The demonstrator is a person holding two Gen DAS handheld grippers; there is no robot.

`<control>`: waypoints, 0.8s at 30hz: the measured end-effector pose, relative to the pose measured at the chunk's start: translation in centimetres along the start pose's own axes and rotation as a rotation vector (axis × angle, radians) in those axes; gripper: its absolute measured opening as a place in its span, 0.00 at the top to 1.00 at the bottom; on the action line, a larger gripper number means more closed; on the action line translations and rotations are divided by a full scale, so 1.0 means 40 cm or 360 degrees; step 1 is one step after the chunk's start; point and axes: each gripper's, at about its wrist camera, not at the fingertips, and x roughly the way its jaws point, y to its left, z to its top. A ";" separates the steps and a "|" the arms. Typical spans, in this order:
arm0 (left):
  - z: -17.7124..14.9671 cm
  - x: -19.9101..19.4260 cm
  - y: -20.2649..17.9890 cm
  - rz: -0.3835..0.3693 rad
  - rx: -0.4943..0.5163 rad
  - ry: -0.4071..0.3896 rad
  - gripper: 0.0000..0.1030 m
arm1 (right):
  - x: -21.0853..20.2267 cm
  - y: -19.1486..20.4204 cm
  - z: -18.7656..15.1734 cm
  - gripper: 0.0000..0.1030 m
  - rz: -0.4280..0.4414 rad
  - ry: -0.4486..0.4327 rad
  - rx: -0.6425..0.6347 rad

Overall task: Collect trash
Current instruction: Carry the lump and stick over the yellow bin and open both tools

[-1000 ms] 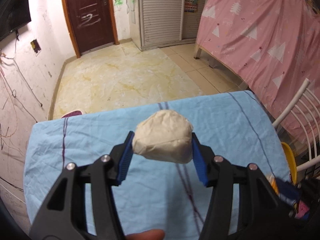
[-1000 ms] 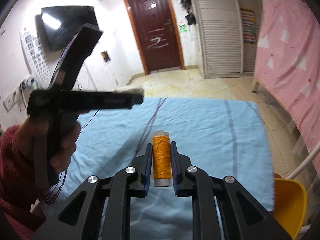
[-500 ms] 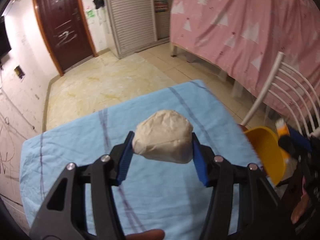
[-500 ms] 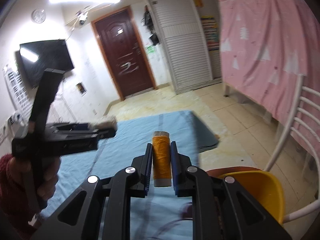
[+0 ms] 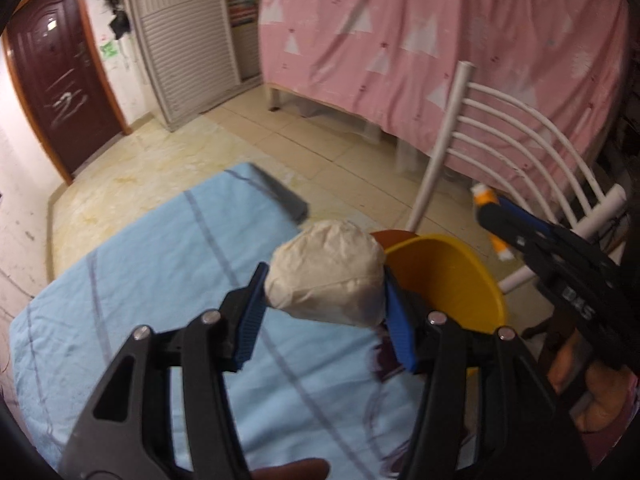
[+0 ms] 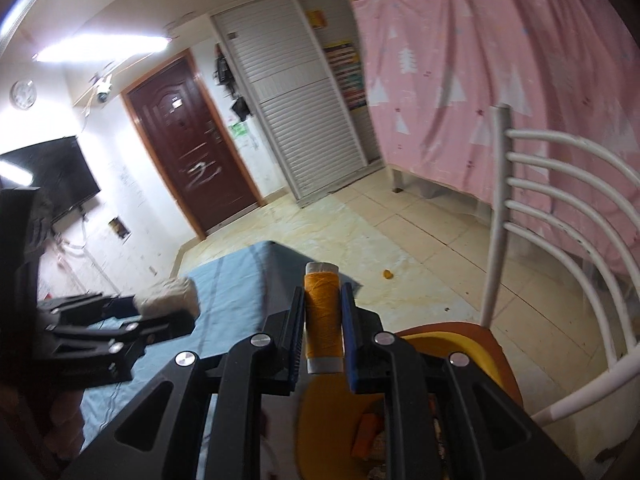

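My left gripper (image 5: 325, 280) is shut on a crumpled cream paper ball (image 5: 326, 274), held above the table's right edge beside a yellow bin (image 5: 460, 284). My right gripper (image 6: 322, 320) is shut on an orange thread spool (image 6: 322, 316), held over the yellow bin (image 6: 452, 344), which has some scraps inside. The right gripper also shows at the right of the left wrist view (image 5: 494, 208), with the spool (image 5: 486, 200) in it. The left gripper and the paper ball (image 6: 168, 298) show at the left of the right wrist view.
The table has a light blue striped cloth (image 5: 160, 280). The bin sits on a white slatted chair (image 5: 520, 136) with an orange seat, right of the table. A pink curtain (image 5: 440, 40) hangs behind. A small orange scrap (image 6: 387, 274) lies on the tiled floor.
Both grippers have swung right, off the middle of the table toward the yellow bin on the chair. Each keeps its hold on its object.
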 end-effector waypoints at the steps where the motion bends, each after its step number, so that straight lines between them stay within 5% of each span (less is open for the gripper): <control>1: 0.000 0.007 -0.021 -0.0020 0.0015 0.0009 0.49 | 0.001 -0.016 0.000 0.89 -0.0004 -0.0004 0.0020; 13: -0.009 0.091 -0.135 -0.0256 0.0060 0.0128 0.47 | 0.029 -0.080 -0.020 0.88 -0.0107 0.0053 0.0120; 15: -0.010 0.095 -0.135 -0.0254 0.0052 0.0134 0.32 | 0.027 -0.081 -0.022 0.87 -0.0109 0.0049 0.0126; 18: -0.010 0.097 -0.127 -0.0261 0.0044 0.0135 0.32 | 0.025 -0.079 -0.025 0.74 -0.0118 0.0041 0.0137; 20: -0.013 0.098 -0.112 -0.0248 0.0020 0.0141 0.32 | 0.023 -0.075 -0.027 0.50 -0.0122 0.0032 0.0139; 24: -0.027 0.087 -0.076 -0.0249 -0.0020 0.0136 0.32 | 0.015 -0.058 -0.026 0.38 -0.0097 0.0002 0.0137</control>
